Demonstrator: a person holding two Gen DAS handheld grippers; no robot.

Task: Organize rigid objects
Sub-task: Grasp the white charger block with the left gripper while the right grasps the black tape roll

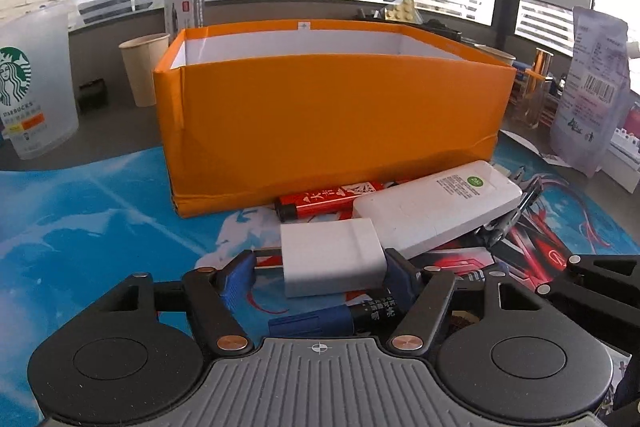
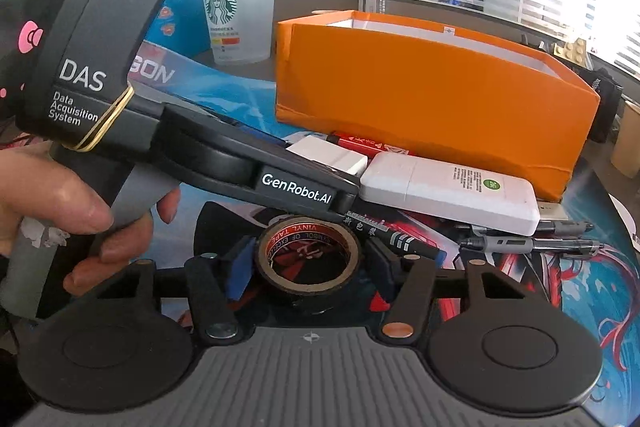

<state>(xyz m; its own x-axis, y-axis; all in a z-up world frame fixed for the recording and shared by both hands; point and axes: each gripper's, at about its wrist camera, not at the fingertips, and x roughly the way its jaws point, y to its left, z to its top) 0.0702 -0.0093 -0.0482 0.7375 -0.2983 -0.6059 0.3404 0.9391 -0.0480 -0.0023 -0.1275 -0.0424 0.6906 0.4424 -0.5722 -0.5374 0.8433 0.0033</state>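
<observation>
Clutter lies on a printed mat [image 1: 80, 227] in front of an orange box [image 1: 332, 115], which stands open at the far middle of the desk.

The left gripper [image 1: 320, 273] sits low over the near pile. Its blue-padded fingers [image 1: 239, 279] are spread wide, one on each side of a white charger [image 1: 332, 257]; the right pad touches the charger's side, while a gap shows at the left pad, so it brackets the charger without clamping it. A marker [image 1: 340, 319] lies under the charger, nearer the camera. Beyond and to the right, a white power bank [image 1: 436, 213] rests at an angle, with a red lighter [image 1: 328, 199] between it and the box wall.

The right gripper [image 2: 310, 267] has its fingers [image 2: 240, 269] wide apart around a tape roll [image 2: 308, 257] that lies flat; small gaps show on both sides, so nothing is gripped. From this view the power bank [image 2: 452, 191] sits just beyond, lying over two pens [image 2: 528, 243]. The left hand [image 2: 80, 211] wraps the other gripper's handle at near left.

A Starbucks cup [image 1: 36, 83] stands far left, a paper cup [image 1: 146, 67] just left of the box.
</observation>
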